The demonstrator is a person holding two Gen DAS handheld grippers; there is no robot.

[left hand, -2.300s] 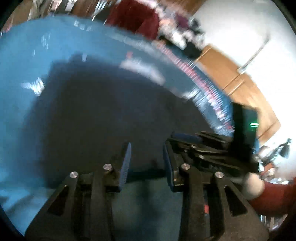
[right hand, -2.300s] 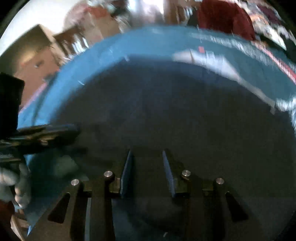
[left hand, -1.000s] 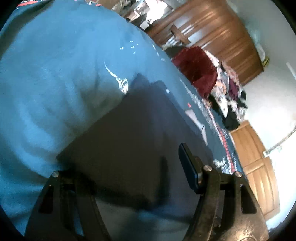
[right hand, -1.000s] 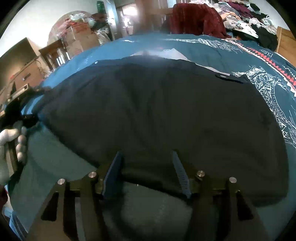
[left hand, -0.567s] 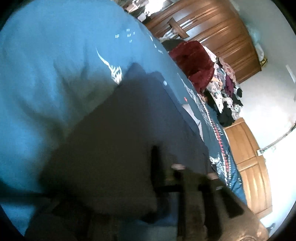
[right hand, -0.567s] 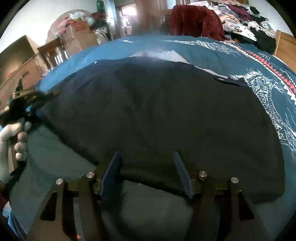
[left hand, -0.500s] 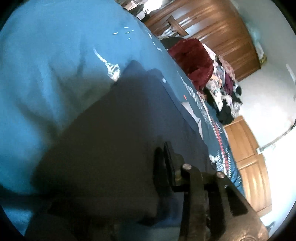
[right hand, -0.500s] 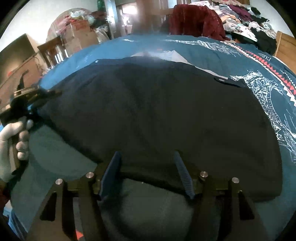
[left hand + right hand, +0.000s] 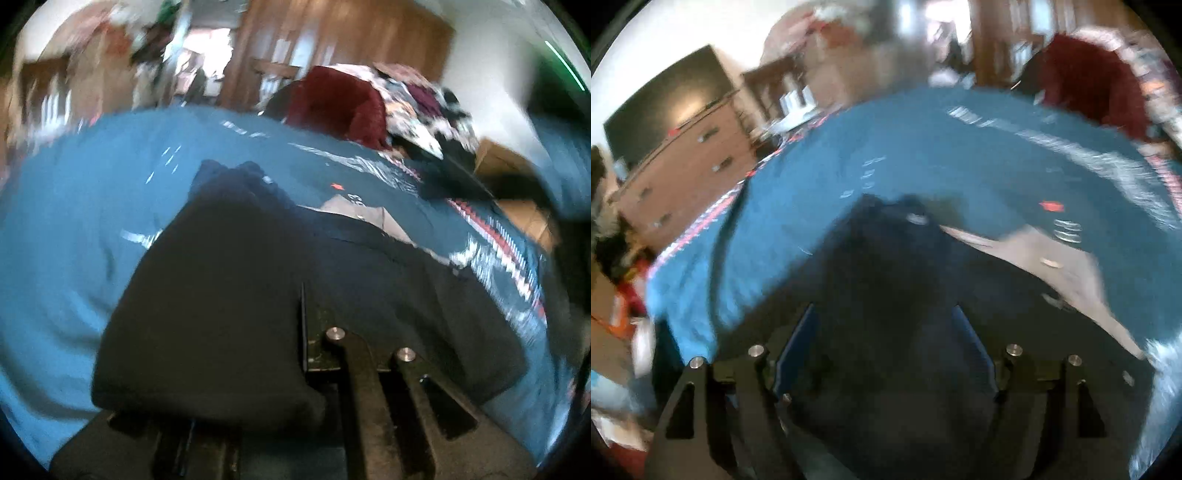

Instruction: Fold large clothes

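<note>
A large dark navy garment (image 9: pixel 240 277) lies spread on a blue bedspread (image 9: pixel 74 221). My left gripper (image 9: pixel 291 332) is shut on the garment's near edge. The cloth bunches over its left finger and hides it, so only the right finger (image 9: pixel 306 325) shows. In the right wrist view the same garment (image 9: pixel 886 266) runs under and between the fingers of my right gripper (image 9: pixel 884 328), which stands wide open just above the cloth. A pale grey patch (image 9: pixel 1034 251) shows at the garment's far right edge. Both views are motion-blurred.
A dark red garment (image 9: pixel 340 107) and a pile of mixed clothes (image 9: pixel 424 110) sit beyond the bed's far side. A wooden dresser (image 9: pixel 683 166) stands to the left of the bed, and wooden wardrobe doors (image 9: pixel 332 37) are behind. The bedspread (image 9: pixel 886 147) extends past the garment.
My left gripper has gone from open to shut on the garment's edge, and the cloth now bunches over it. The right gripper has opened wider and swung forward over the garment.
</note>
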